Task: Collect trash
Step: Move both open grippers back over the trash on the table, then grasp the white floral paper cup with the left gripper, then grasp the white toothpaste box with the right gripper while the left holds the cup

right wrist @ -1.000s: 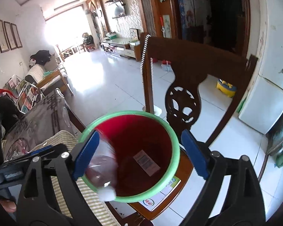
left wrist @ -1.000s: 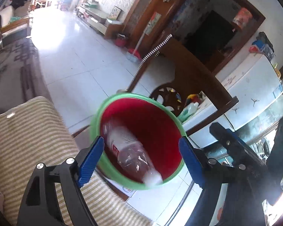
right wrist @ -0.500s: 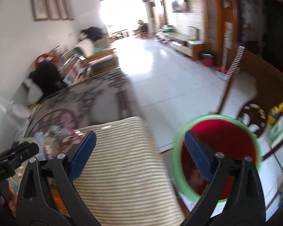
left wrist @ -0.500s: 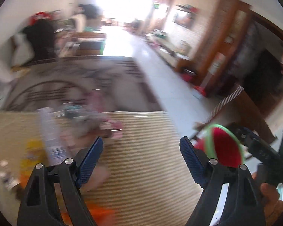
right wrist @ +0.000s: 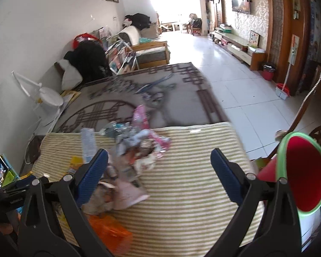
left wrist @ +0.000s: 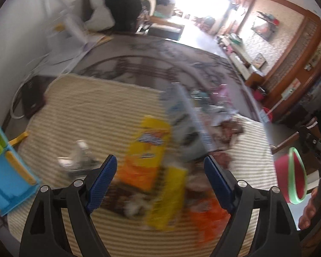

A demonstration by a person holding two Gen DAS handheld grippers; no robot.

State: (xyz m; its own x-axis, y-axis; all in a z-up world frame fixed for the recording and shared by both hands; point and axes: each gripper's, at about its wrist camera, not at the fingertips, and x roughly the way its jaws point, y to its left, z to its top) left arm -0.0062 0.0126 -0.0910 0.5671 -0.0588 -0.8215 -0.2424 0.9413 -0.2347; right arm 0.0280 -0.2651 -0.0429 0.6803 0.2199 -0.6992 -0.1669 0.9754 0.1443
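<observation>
- Wrappers (left wrist: 147,150) lie heaped on the striped cloth (right wrist: 182,184), well apart from the red bin (right wrist: 303,175).
- Left gripper (left wrist: 159,178) and right gripper (right wrist: 158,173) both gape, empty.
- Likely light, crinkly, slippery: pinch a raised fold.

We see a worktop covered by a striped cloth (right wrist: 192,177), with a grey patterned cloth (right wrist: 177,92) beyond it. On the stripes lies a heap of wrappers (right wrist: 137,150): a yellow packet (left wrist: 148,145), an orange bag (right wrist: 109,231), a clear crumpled bottle (left wrist: 79,158) and a pink wrapper (right wrist: 140,116)
</observation>
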